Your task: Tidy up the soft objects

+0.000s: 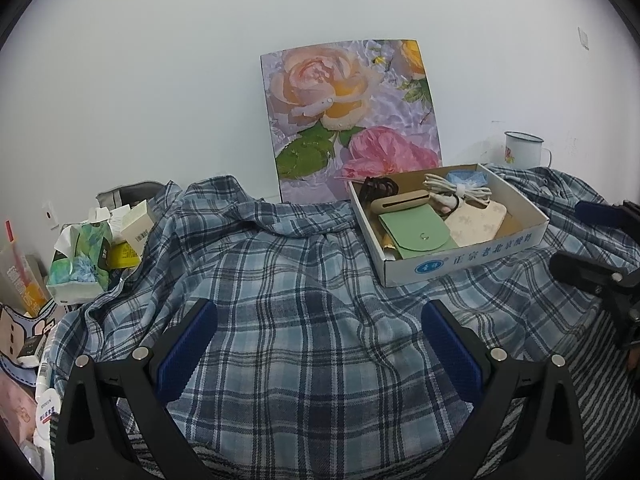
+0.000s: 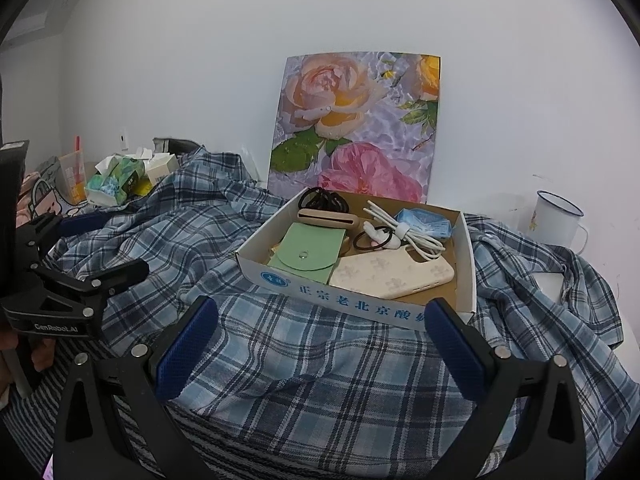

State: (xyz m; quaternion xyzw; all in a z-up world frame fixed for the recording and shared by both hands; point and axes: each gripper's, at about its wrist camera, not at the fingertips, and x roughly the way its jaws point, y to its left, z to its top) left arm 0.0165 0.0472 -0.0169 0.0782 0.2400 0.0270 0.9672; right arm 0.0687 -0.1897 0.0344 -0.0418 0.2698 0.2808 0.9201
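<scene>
Your left gripper (image 1: 320, 336) and right gripper (image 2: 320, 336) both hover with jaws spread wide and holding nothing, just above the plaid shirt (image 1: 288, 280), which lies rumpled and spread out before you. A cardboard box (image 2: 360, 308) of small items rests on the shirt, in front of the flower picture (image 2: 356, 124).
</scene>
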